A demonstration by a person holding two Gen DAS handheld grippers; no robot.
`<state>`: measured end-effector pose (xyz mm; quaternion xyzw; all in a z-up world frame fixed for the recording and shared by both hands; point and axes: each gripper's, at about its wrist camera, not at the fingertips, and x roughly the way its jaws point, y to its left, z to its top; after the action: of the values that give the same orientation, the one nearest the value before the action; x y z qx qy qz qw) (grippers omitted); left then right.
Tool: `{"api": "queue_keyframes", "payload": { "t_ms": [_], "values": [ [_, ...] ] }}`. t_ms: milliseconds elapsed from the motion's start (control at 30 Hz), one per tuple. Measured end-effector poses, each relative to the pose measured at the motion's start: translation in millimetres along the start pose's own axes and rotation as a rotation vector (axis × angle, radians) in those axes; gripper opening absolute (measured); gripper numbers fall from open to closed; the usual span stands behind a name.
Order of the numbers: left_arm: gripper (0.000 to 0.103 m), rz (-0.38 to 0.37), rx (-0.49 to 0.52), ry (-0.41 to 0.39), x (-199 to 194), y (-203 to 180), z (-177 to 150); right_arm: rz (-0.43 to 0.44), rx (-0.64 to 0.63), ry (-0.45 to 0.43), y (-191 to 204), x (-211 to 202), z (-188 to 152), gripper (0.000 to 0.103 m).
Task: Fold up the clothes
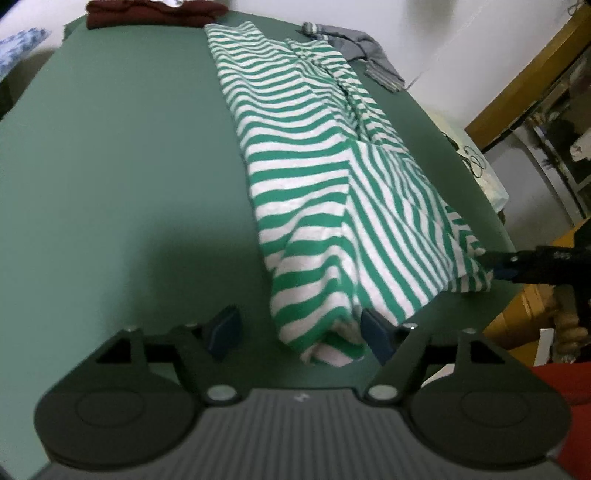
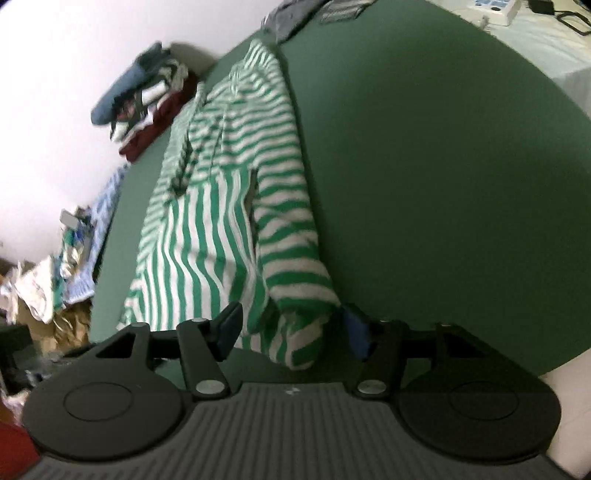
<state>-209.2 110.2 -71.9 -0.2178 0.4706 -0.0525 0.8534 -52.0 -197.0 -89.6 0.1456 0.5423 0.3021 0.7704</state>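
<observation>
A green-and-white striped garment (image 1: pixel 317 177) lies folded into a long strip on the green table (image 1: pixel 110 166). Its near end sits between the wide-apart fingers of my left gripper (image 1: pixel 301 330), bunched against the right finger (image 1: pixel 375 334). Nothing is clamped, and this gripper is open. At the right edge of the left wrist view, my right gripper (image 1: pixel 502 264) touches the garment's side flap. In the right wrist view the striped garment (image 2: pixel 221 206) runs away from my right gripper (image 2: pixel 291 326). That gripper is open, with a rolled end of cloth between its fingers.
A maroon folded garment (image 1: pixel 147 13) and a grey garment (image 1: pixel 354 48) lie at the table's far end. A stack of folded clothes (image 2: pixel 147 96) stands by the wall. Loose clothes (image 2: pixel 55 266) are piled off the table's edge. Bare green table (image 2: pixel 443 166) spreads to the right.
</observation>
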Motion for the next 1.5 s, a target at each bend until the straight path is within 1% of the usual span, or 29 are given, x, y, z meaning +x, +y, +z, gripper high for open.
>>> {"api": "queue_keyframes", "payload": {
  "t_ms": [33,100,133,167,233,333,433,500,533,567,633,667,700,733,833,867,900,933,967,1033,1100,1267,1400,1500],
  "values": [
    [0.070,0.000,0.008,-0.001,1.7,-2.4,0.6,0.009,0.000,-0.010,0.0,1.5,-0.9,0.064],
    [0.068,0.007,0.025,-0.005,5.7,-7.0,2.3,0.028,0.010,-0.032,-0.8,4.3,0.0,0.064],
    [0.061,0.001,0.025,-0.005,7.8,-8.6,3.2,0.036,0.014,-0.038,-0.8,5.4,0.3,0.064],
    [0.052,-0.010,0.021,-0.005,9.7,-9.9,3.8,0.045,0.017,-0.042,-1.0,6.4,0.9,0.064],
    [0.051,-0.031,0.012,-0.005,13.5,-12.5,5.1,0.059,0.020,-0.050,-1.2,7.9,1.3,0.064],
    [0.051,-0.037,0.027,-0.013,14.7,-14.2,3.8,0.072,0.010,-0.059,-0.5,8.6,-0.4,0.062],
    [0.053,-0.058,0.008,-0.005,12.0,-9.5,2.2,0.077,0.008,-0.061,-1.3,9.8,-0.1,0.059],
    [0.052,-0.059,0.008,-0.006,11.4,-9.2,1.3,0.080,0.008,-0.062,-1.9,10.6,0.3,0.052],
    [0.051,-0.050,0.018,-0.011,12.7,-11.5,1.5,0.081,0.008,-0.062,-2.3,11.1,0.5,0.052],
    [0.047,-0.036,0.033,-0.018,14.6,-15.0,2.3,0.082,0.008,-0.063,-2.6,11.5,0.6,0.051],
    [0.039,-0.015,0.067,-0.029,18.0,-20.8,2.5,0.078,0.002,-0.068,-2.1,13.6,0.8,0.041],
    [0.036,-0.005,0.085,-0.034,19.7,-23.6,2.3,0.071,-0.007,-0.071,-1.0,15.6,0.8,0.031],
    [0.036,0.004,0.098,-0.039,20.3,-25.3,1.5,0.066,-0.015,-0.072,-0.1,16.9,0.8,0.029],
    [0.033,0.012,0.106,-0.045,19.7,-25.9,-0.1,0.067,-0.012,-0.068,-0.7,17.5,0.9,0.028],
    [0.029,0.033,0.122,-0.056,17.1,-26.6,-3.3,0.093,0.049,-0.033,-10.1,16.1,1.0,0.023],
    [0.024,0.033,0.118,-0.057,15.2,-26.6,-2.4,0.107,0.077,-0.029,-14.1,14.4,0.3,0.022],
    [0.021,0.033,0.114,-0.057,13.3,-26.6,-1.5,0.124,0.106,-0.028,-18.0,12.1,0.0,0.022],
    [0.015,0.024,0.100,-0.060,10.8,-25.6,0.4,0.141,0.130,-0.029,-20.1,10.0,1.1,0.022],
    [0.013,0.008,0.075,-0.063,7.4,-23.3,3.9,0.158,0.149,-0.030,-20.7,8.3,2.7,0.021],
    [0.012,-0.017,0.029,-0.069,0.4,-18.8,12.3,0.203,0.179,-0.032,-21.3,4.5,6.7,0.021],
    [0.011,-0.020,0.003,-0.084,-6.6,-17.5,21.8,0.239,0.195,-0.031,-19.1,2.3,12.3,0.021],
    [0.011,0.020,-0.017,-0.171,-23.9,-24.5,52.2,0.332,0.239,-0.046,-15.4,-0.6,36.5,0.021],
    [0.011,0.037,-0.018,-0.193,-22.8,-29.6,73.6,0.398,0.265,-0.064,-13.2,3.8,61.5,0.021],
    [0.011,0.045,-0.039,-0.205,-16.5,-28.9,90.7,0.419,0.266,-0.063,-11.4,13.9,89.3,0.021]
  ]
}}
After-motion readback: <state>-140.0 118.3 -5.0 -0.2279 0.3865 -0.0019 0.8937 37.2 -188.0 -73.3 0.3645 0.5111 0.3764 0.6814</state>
